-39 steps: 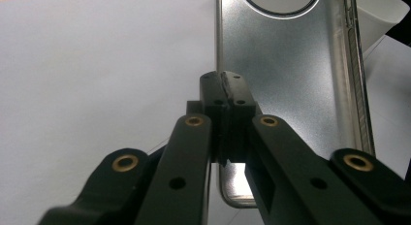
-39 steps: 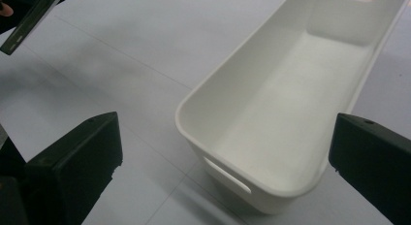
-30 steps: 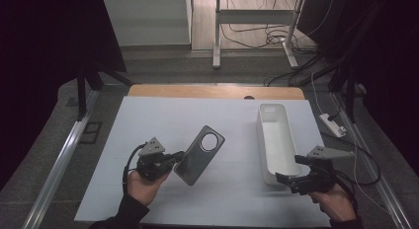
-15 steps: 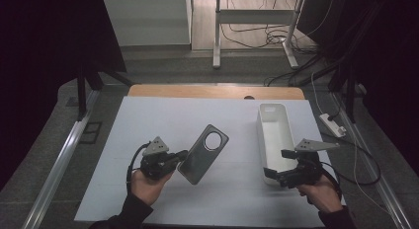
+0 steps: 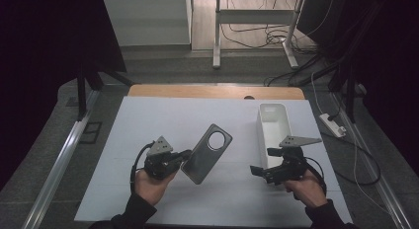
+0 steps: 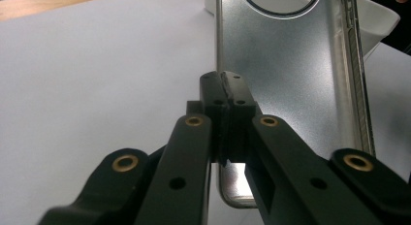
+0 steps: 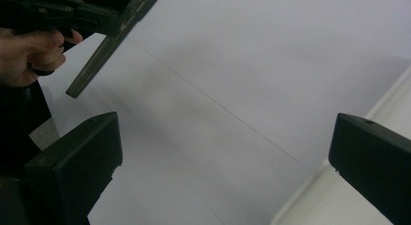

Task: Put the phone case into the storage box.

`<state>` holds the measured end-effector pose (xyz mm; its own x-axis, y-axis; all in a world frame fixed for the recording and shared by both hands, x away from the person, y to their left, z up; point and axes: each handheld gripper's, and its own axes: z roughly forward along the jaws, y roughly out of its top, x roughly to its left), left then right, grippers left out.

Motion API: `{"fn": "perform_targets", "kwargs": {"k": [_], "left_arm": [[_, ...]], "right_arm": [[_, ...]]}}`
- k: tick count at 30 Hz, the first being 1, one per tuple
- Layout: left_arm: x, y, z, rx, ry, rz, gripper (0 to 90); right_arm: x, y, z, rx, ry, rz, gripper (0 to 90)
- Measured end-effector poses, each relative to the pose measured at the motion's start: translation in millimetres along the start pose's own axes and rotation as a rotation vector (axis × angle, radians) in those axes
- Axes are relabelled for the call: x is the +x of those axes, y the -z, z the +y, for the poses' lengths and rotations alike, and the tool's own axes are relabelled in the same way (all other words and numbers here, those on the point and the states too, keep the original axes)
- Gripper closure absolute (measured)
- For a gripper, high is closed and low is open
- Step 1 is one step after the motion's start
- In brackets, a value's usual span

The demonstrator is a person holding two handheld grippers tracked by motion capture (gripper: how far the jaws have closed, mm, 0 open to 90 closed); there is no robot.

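A grey phone case (image 5: 206, 153) with a round camera hole is held tilted above the white table sheet (image 5: 148, 125). My left gripper (image 5: 186, 155) is shut on its lower left edge. In the left gripper view the jaws (image 6: 225, 89) pinch the case's (image 6: 286, 74) rim. My right gripper (image 5: 263, 161) hovers to the right of the case, pointing left, with its jaws wide apart and nothing between them. In the right gripper view (image 7: 223, 167) the case (image 7: 111, 45) shows edge-on at the upper left, beside the left hand (image 7: 29, 50).
A long white bin (image 5: 273, 124) lies on the sheet just behind my right gripper. The wooden table edge (image 5: 217, 92) runs along the back. A power strip (image 5: 332, 125) and cables lie on the floor to the right.
My right gripper has moved left, from beside the white bin toward the middle of the sheet. The left gripper and the case have shifted only slightly.
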<state>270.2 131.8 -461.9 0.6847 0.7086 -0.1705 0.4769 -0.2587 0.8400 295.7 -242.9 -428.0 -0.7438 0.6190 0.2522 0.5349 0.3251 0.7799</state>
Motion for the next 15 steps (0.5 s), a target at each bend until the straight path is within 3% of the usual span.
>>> {"fn": "perform_targets", "kwargs": {"k": [15], "left_arm": [[-8.5,-13.0,2.5,0.014,-0.016,-0.007,89.1]], "right_arm": [[13.6,-26.1,7.4,0.03,-0.013,0.061,0.0]]}}
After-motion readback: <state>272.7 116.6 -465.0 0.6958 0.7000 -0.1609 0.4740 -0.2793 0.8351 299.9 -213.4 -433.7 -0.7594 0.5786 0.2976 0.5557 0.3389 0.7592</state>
